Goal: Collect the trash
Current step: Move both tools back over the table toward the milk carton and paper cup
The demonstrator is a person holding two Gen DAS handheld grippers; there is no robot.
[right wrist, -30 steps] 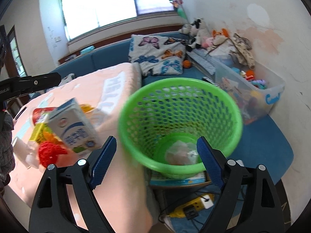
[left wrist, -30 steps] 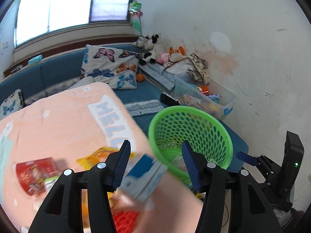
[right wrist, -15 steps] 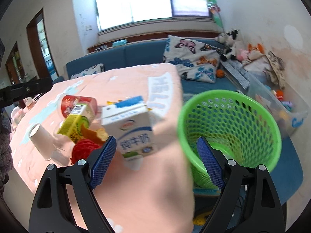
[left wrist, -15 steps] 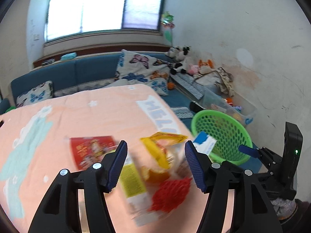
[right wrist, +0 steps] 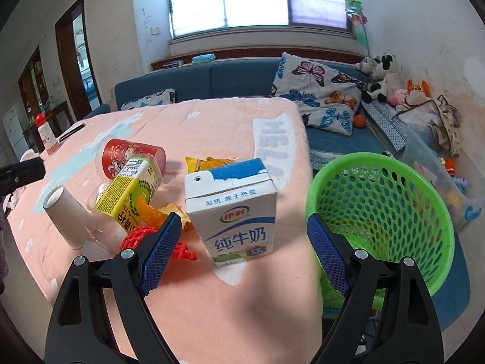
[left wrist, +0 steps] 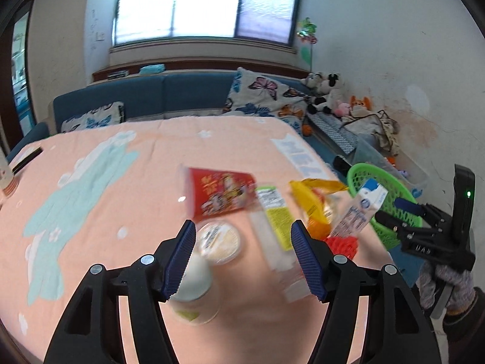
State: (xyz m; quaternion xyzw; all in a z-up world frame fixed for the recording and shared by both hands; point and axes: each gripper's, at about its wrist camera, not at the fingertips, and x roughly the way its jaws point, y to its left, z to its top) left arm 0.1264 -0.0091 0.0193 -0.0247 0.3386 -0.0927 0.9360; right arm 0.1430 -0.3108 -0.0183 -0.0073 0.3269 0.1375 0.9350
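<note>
One paper cup [right wrist: 62, 212] sharp rightside, blurred leftside, milk carton [right wrist: 235, 212] upright

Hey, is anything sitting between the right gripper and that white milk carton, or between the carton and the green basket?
Nothing visible blocks either path. The right gripper is open with the milk carton upright straight ahead of it, only bare tablecloth between. The green basket stands off the table edge, right of the carton.

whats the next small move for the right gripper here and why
Probably ease the right gripper forward and close on the milk carton. Its jaws stand open and empty with the carton upright between and just beyond the tips, and the green basket waits right beside the table edge.
</note>
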